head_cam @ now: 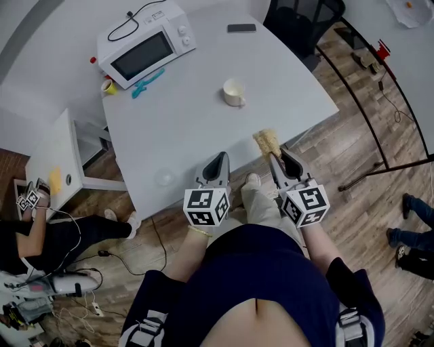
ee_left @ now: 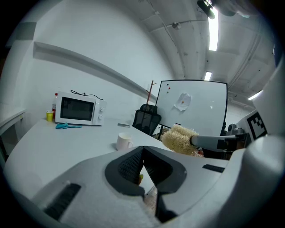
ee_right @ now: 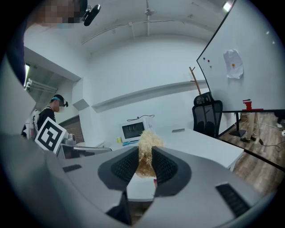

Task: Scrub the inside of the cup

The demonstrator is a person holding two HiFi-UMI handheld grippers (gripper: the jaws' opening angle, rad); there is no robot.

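A white cup with a handle stands upright on the white table, well beyond both grippers; in the left gripper view the cup sits past the jaws. My right gripper is shut on a tan loofah scrubber, whose fibrous end sticks out over the table's near edge; the scrubber is pinched between the pads. My left gripper is shut with nothing in it, at the table's near edge. In the left gripper view the scrubber shows to the right.
A white microwave stands at the table's far left, with a yellow cup and a teal tool beside it. A dark phone lies at the far edge. An office chair and a whiteboard stand are beyond.
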